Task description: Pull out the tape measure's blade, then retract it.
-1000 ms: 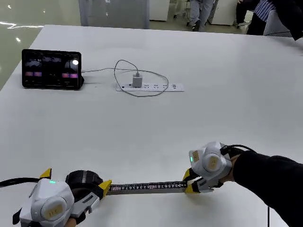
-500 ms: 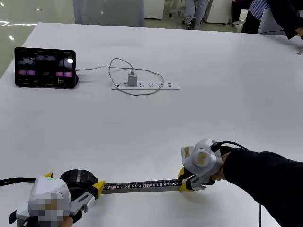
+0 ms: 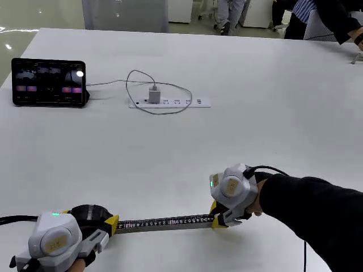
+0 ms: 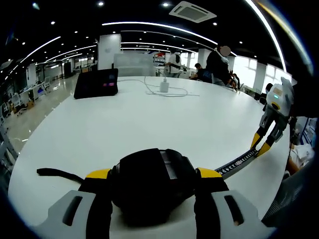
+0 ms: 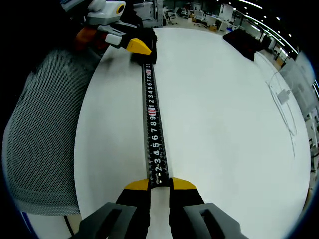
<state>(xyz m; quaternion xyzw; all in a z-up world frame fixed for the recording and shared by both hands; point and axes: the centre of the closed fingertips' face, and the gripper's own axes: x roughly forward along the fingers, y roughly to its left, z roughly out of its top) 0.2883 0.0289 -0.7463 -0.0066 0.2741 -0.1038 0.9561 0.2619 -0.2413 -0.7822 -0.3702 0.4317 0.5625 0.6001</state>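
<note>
A white table is spread wide under everything. At its far left a dark tablet is propped up with its screen lit, and near it, further right, a white power strip is laid flat with a charger plugged in and a cable looped around it.

Down at the near edge, the left gripper is seen with its jaws spread around the black case and pressed to its two sides; in the left gripper view the case is clamped between the yellow tips of that gripper, flat on the table.

Well apart to the right, the right gripper is lowered to the table. In the right gripper view its jaws are drawn close and the blade's end is pinched between them.

The blade is stretched out flat between the two, numbers up, from the case across to the right gripper.
</note>
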